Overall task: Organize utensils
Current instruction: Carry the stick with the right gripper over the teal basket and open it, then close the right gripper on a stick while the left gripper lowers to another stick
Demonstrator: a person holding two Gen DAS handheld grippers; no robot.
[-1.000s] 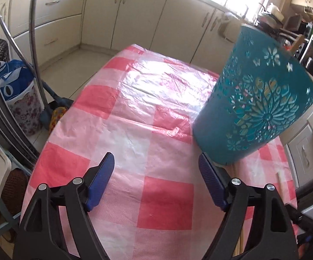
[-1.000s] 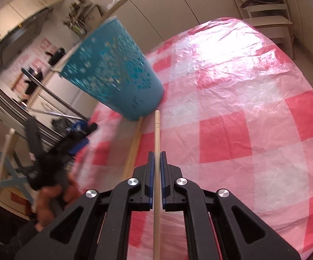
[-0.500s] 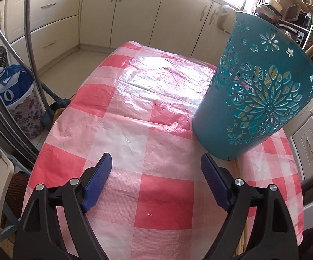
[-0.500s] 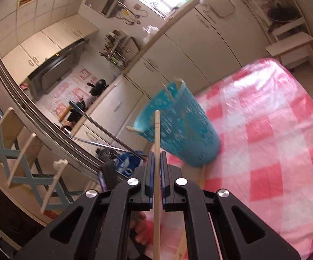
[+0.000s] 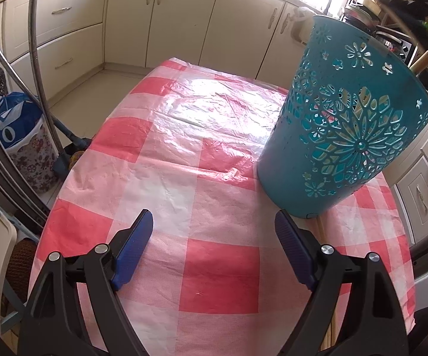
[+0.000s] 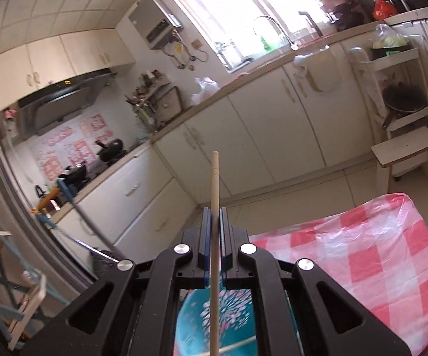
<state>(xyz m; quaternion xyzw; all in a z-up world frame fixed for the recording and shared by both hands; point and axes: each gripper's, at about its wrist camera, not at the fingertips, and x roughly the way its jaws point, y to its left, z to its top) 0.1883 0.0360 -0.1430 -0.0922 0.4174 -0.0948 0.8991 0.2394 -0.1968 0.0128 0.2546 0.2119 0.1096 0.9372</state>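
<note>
Left wrist view: table (image 5: 214, 154) across the centre of the frame; utensil holder (image 5: 347, 130) standing on it at right, tilted, with a wooden handle (image 5: 421, 60) poking out of its rim at upper right. Left gripper (image 5: 214, 231) at the bottom edge, over bare tablecloth, just left of and below the holder's base. Wooden stick (image 5: 320, 231) lying on the table below the holder. Cabinets (image 5: 184, 20) behind, along the top. Bag (image 5: 12, 124) on the floor at left.

Right wrist view: right gripper (image 6: 214, 237) at bottom centre, chopstick (image 6: 214, 195) between its pads, pointing up the frame. Holder (image 6: 214, 314) beneath the gripper at the bottom edge. Table (image 6: 362, 255) at lower right. Counter (image 6: 243, 86) behind, sink tap (image 6: 273, 26) at upper right, stove (image 6: 95, 163) at left.
</note>
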